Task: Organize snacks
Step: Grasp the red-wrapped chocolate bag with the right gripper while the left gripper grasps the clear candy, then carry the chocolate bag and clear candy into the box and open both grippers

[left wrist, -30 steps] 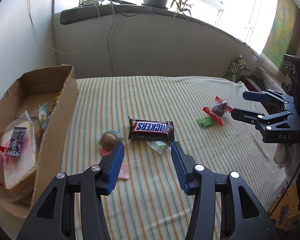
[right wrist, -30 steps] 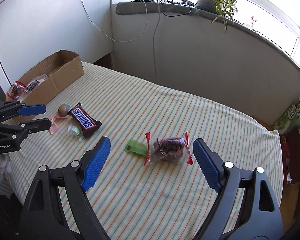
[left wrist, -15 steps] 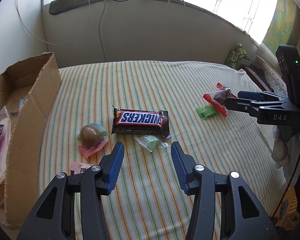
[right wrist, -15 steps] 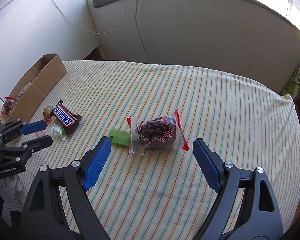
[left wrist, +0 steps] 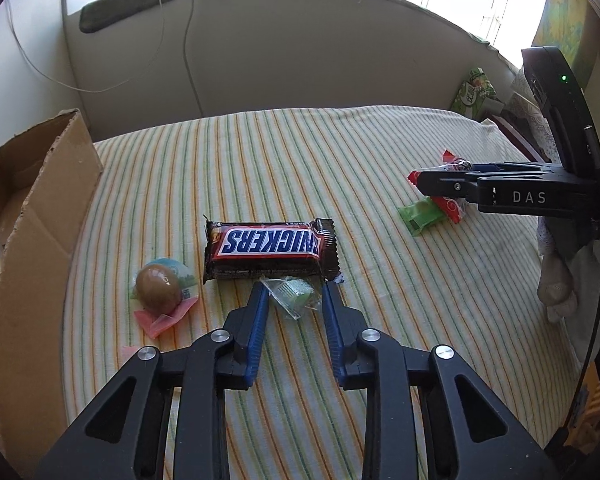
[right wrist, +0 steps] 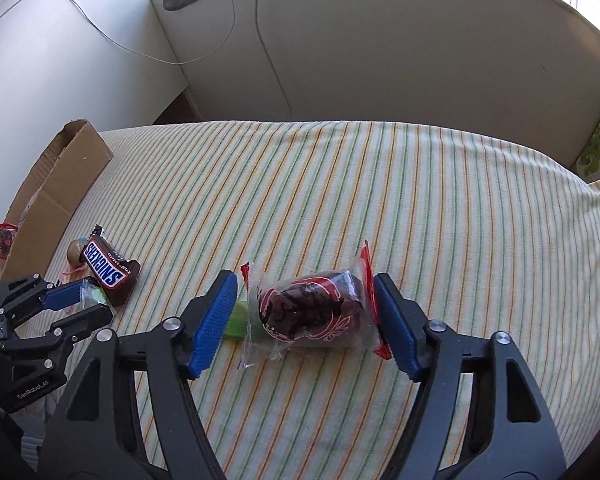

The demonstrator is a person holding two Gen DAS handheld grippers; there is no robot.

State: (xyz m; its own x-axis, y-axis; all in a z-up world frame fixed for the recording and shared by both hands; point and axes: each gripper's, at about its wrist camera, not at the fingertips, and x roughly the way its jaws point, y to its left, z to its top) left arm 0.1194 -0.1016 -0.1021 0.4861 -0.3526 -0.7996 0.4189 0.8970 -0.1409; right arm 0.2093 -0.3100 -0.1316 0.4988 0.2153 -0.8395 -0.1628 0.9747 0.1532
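Snacks (right wrist: 312, 312) between both closing tools, seemingly untouched

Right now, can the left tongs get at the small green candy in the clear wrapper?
Probably yes. The left tongs already straddle the green candy and are closing on it; only the Snickers bar lies just beyond, not between.

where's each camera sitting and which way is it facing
Left wrist: rides the left tongs, tilted down at the green clear-wrapped candy between its closing fingers; right tongs show at the right.
Right wrist: rides the right tongs, tilted down at the red-edged clear packet of dark snack between its closing fingers; left tongs show at the left.
Shared: brown Snickers bar, striped cloth, cardboard box.
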